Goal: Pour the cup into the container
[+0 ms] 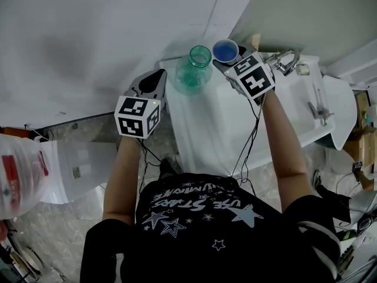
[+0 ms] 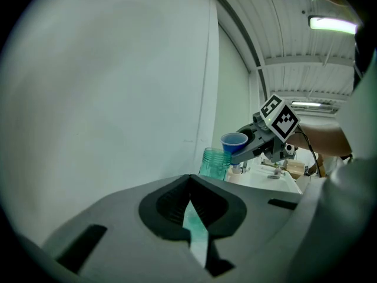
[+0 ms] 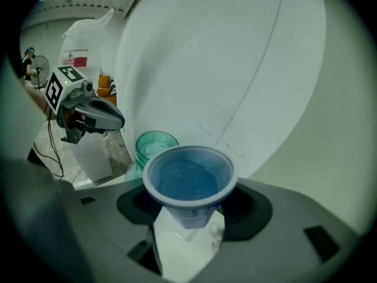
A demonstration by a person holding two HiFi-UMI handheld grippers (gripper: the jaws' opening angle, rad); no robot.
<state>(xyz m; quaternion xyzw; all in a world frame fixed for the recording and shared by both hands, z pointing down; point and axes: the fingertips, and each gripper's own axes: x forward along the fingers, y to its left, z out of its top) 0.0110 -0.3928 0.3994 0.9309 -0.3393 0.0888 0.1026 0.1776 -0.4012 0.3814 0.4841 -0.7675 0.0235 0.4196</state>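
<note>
Grey right gripper [image 3: 187, 220]: jaws clamped on blue cup [image 3: 188, 175], held upright | cup: raised just beside the mouth of green jar [image 3: 152, 144] | jar: standing on white counter [image 1: 224, 122] | left gripper [image 2: 189, 200]: jaws together, empty, near the jar.

Our left gripper [image 1: 159, 74] and right gripper [image 1: 229, 59]: grey shells, black pads [image 2: 168, 204], black-white marker cubes [image 1: 138, 116], black cables [image 1: 254, 128]. We wear black tee [image 1: 200, 223], white stars.
</note>
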